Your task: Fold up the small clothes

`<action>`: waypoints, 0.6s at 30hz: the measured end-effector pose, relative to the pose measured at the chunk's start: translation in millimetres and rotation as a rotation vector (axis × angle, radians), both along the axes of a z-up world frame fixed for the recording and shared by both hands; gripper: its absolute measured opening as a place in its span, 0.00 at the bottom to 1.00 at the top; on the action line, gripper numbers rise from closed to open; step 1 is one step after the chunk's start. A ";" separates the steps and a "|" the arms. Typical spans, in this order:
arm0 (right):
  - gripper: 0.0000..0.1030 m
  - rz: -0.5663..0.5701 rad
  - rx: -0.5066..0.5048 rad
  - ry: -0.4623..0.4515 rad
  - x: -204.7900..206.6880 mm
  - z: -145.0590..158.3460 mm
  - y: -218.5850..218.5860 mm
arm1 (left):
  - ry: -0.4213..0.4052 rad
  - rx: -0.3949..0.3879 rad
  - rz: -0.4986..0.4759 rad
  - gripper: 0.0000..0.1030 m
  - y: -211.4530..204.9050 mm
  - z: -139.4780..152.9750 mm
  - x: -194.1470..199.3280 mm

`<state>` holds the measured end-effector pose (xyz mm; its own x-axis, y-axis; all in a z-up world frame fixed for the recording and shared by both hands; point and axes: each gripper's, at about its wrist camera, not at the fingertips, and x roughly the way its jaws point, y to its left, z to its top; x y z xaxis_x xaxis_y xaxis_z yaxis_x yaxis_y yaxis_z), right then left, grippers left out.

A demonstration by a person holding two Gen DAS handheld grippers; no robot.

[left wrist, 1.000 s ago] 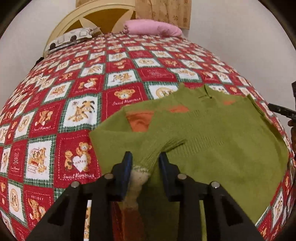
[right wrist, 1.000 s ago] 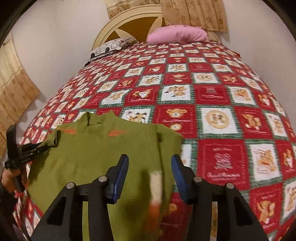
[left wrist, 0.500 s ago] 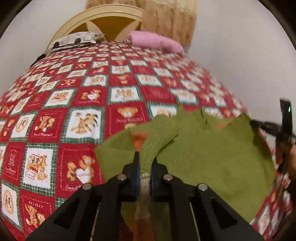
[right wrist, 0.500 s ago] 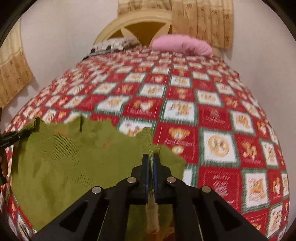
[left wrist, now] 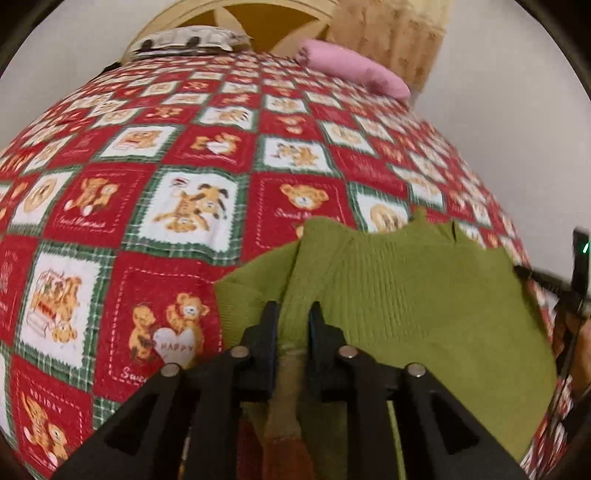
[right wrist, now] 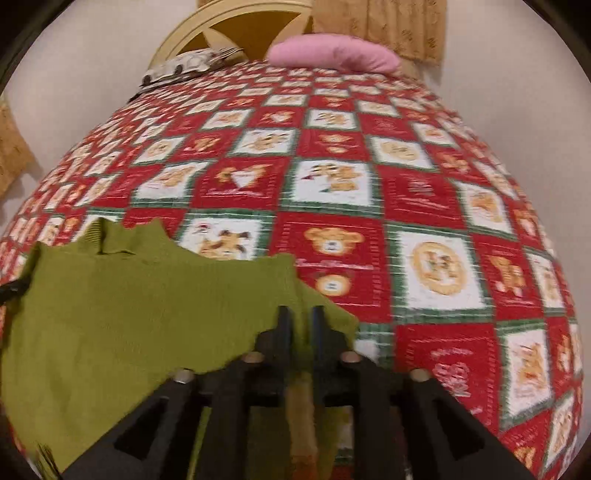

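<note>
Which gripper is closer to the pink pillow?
Right, as far as the views show. The pink pillow lies nearly straight ahead of the right gripper; from the left gripper it sits ahead and off to the right.

A green knitted sweater (right wrist: pixel 122 306) lies spread on the bed's red, white and green teddy-bear quilt (right wrist: pixel 424 206), its back up and its collar pointing toward the headboard (right wrist: pixel 236 33). The right gripper (right wrist: pixel 301 332) reaches in at the sweater's right edge, its jaws opening with a fold of the green knit and its pale cuff between them. A pink pillow (right wrist: pixel 332 55) lies against the headboard, a patterned pillow (right wrist: pixel 184 66) beside it on the left.
</note>
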<state>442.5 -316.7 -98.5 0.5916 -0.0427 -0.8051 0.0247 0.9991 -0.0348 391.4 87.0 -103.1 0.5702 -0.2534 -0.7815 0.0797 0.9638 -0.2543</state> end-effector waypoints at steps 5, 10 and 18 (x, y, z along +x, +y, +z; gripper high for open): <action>0.43 0.005 -0.081 -0.050 -35.6 17.1 -2.4 | -0.104 0.087 0.130 0.79 18.4 25.4 -26.3; 0.42 0.120 0.015 -0.107 -89.5 40.5 12.8 | -0.150 0.003 0.112 0.79 30.1 41.4 -63.3; 0.43 0.192 0.012 -0.061 -146.4 5.1 42.5 | -0.138 0.020 0.002 0.90 -10.9 31.8 -114.1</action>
